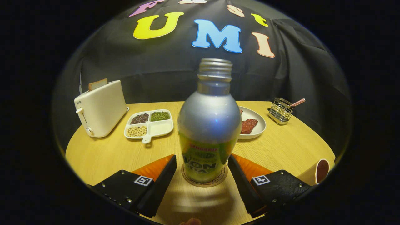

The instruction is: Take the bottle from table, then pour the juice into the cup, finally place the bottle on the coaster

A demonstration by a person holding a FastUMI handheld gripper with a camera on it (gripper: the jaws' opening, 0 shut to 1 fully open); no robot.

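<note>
1. Since just the gripper view is on hand, starting there: bottle (pixel 208 125) standing upright on the coaster (pixel 204 181), cap off, threads bare at the top.
2. Gripper (pixel 202 168) spread apart, one finger either side of the bottle's lower body, a visible gap on both sides, so not pressing on anything.
3. Cup (pixel 322 170) well off beyond the right finger, near the table (pixel 281 150) edge, dark inside, probably juice already in it.
4. Further back: toaster (pixel 100 107) with a slice sticking up, divided tray (pixel 149 125) of beans, plate (pixel 253 125) half hidden behind the bottle, wire rack (pixel 280 111).
5. Judging by all that, looks like the final step, bottle parked where it belongs.
6. Handling-wise: smooth metal-looking shell, likely slick and easy to dent, probably light if mostly emptied, and tall enough to tip from a nudge.
7. Best grab spot would be the straight labelled section low on the body, not the tapering shoulder or the skinny neck.
8. Open mouth, so worth keeping upright.
</note>
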